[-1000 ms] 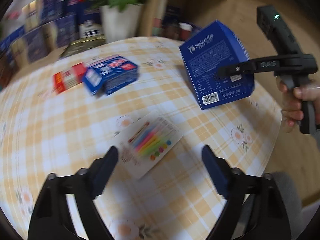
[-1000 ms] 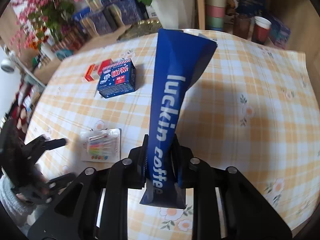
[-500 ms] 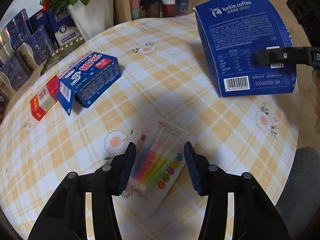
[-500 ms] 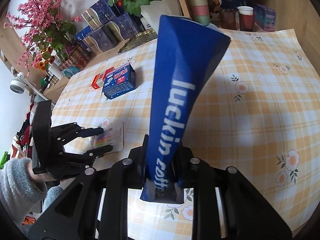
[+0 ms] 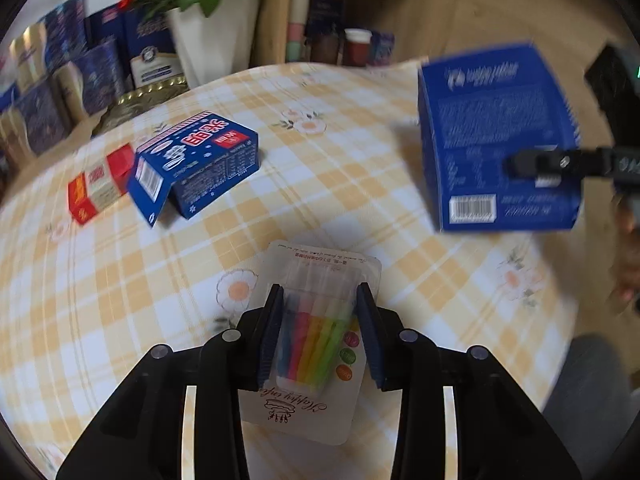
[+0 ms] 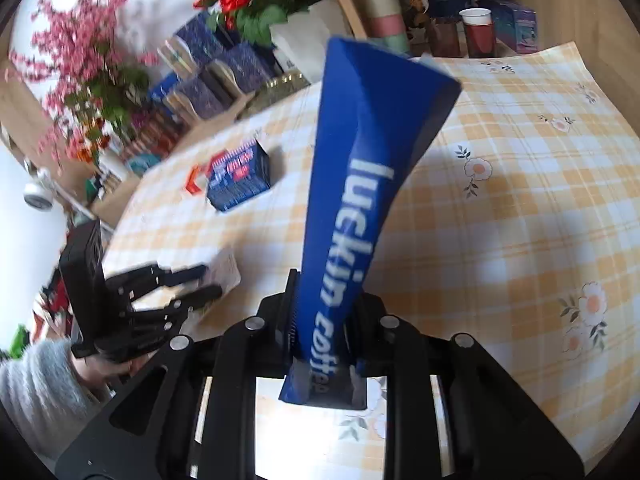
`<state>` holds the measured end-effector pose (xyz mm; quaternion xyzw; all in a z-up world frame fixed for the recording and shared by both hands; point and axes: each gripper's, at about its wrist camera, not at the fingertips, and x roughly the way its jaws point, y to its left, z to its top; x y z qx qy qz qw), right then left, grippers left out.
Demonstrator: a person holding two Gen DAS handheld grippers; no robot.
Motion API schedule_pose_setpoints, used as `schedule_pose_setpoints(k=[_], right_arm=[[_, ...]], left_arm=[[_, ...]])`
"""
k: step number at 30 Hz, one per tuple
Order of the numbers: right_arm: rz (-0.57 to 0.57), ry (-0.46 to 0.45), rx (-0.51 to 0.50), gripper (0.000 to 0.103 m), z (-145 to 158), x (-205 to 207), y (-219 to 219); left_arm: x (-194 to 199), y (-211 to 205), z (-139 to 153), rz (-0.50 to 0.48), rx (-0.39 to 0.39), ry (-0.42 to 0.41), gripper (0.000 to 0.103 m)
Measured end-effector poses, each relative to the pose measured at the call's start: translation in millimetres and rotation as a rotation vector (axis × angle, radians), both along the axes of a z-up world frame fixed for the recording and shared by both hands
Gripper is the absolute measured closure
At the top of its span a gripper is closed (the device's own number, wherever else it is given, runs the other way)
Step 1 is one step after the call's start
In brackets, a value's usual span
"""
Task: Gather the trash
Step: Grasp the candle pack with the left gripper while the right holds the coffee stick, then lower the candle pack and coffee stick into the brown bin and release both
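Candle pack (image 5: 316, 336): flat on checked table (image 5: 320, 184), long axis 12-to-6, between the left gripper (image 5: 320, 300), jaws just closing, contact unclear. Right gripper (image 6: 322, 312) at 2 o'clock clamps blue coffee box (image 6: 360, 184).

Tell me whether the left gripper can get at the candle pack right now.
Probably yes: the left gripper already straddles the candle pack, its jaws just closing around the blister, nothing between. Whether the pads press yet is unclear.
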<state>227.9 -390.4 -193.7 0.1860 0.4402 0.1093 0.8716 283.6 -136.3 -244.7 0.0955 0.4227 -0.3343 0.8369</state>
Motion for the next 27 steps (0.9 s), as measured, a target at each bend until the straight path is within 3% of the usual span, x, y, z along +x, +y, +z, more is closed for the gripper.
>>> schedule_pose_setpoints(k=[10, 18, 27], right_arm=[[-0.04, -0.061, 0.109, 0.079, 13, -26, 13], [-0.065, -0.098, 0.223, 0.079, 31, -70, 19], [-0.074, -0.115, 0.24, 0.079, 46, -132, 26]], left_arm=[[-64, 30, 46, 0.033, -0.097, -0.025, 0.067], [-131, 58, 61, 0.027, -0.172, 0.011, 0.067], [-208, 64, 47, -0.097, -0.104, 0.053, 0.067]])
